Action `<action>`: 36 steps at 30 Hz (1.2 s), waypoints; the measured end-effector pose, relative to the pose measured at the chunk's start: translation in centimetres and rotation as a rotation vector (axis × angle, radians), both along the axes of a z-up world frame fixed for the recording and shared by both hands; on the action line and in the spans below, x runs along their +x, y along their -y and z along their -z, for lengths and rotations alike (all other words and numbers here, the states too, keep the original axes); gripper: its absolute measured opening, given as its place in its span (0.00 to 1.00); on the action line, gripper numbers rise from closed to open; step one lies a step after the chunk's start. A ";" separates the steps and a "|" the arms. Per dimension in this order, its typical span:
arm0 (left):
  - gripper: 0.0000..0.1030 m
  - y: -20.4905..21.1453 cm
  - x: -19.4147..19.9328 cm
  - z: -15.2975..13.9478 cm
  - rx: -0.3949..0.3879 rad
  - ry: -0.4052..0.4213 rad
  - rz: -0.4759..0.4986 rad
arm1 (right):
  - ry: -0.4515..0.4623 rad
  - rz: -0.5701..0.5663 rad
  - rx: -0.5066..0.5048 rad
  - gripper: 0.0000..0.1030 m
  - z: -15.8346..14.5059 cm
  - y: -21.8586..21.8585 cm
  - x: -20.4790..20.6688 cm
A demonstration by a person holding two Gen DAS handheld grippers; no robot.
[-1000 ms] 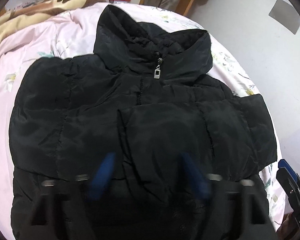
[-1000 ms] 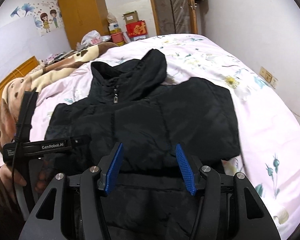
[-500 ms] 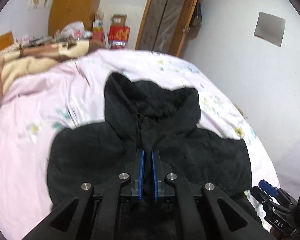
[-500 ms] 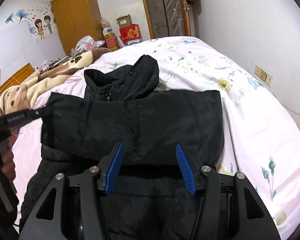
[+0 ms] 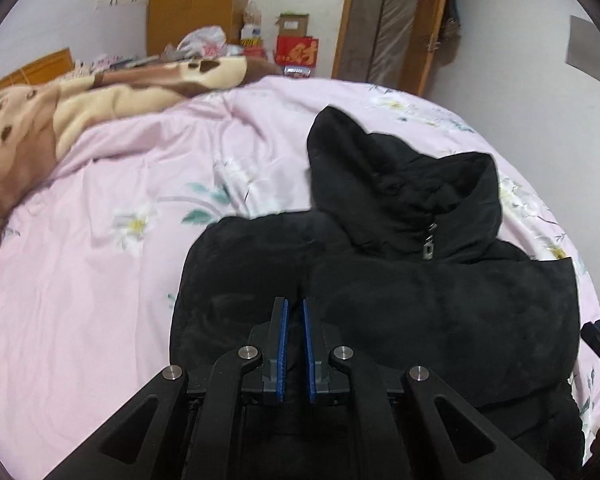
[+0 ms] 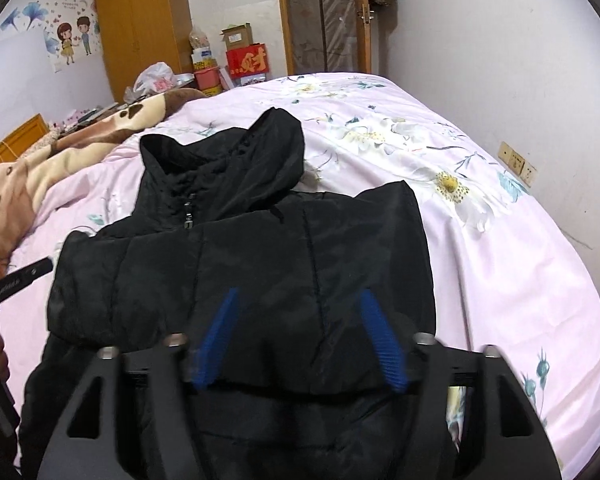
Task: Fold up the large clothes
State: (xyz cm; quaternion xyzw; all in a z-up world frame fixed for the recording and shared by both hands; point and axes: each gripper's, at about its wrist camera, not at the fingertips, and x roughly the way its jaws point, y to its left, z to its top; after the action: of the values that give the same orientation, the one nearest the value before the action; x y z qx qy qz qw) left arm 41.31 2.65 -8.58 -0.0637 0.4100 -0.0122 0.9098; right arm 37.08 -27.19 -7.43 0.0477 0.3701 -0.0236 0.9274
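- Progress first: I judge the fold about midway. Both sleeves of the black padded hooded jacket lie crossed over its chest, so the side folds look done; the lengthwise fold, hem up toward the collar, is not yet made, and the hood sits unfolded above.
- Jacket lies face up, zipped, on the pink floral bed cover, hood pointing away from me toward the far wall; a tan plush blanket is bunched well off to its left.
- My left gripper is pinched almost fully closed over the jacket's left chest. I see dark fabric behind the blue pads, but I cannot tell whether any is caught between them.
- My right gripper is spreading its jaws, blurred mid-motion, above the folded sleeve layer and clamping nothing.
- Fabric looks thick, puffy, slightly shiny; I expect the folds to spring back.
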 end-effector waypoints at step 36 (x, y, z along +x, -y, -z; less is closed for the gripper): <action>0.11 4.7 2.8 5.5 0.122 -0.158 0.124 | -0.241 -0.038 -0.131 0.76 6.8 0.1 6.7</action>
State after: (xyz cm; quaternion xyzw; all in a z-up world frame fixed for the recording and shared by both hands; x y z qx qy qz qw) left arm 44.14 -2.09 -14.12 0.0168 0.4836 -0.0384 0.8743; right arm 43.80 -27.31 -14.19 -0.0232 0.4772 -0.0356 0.8778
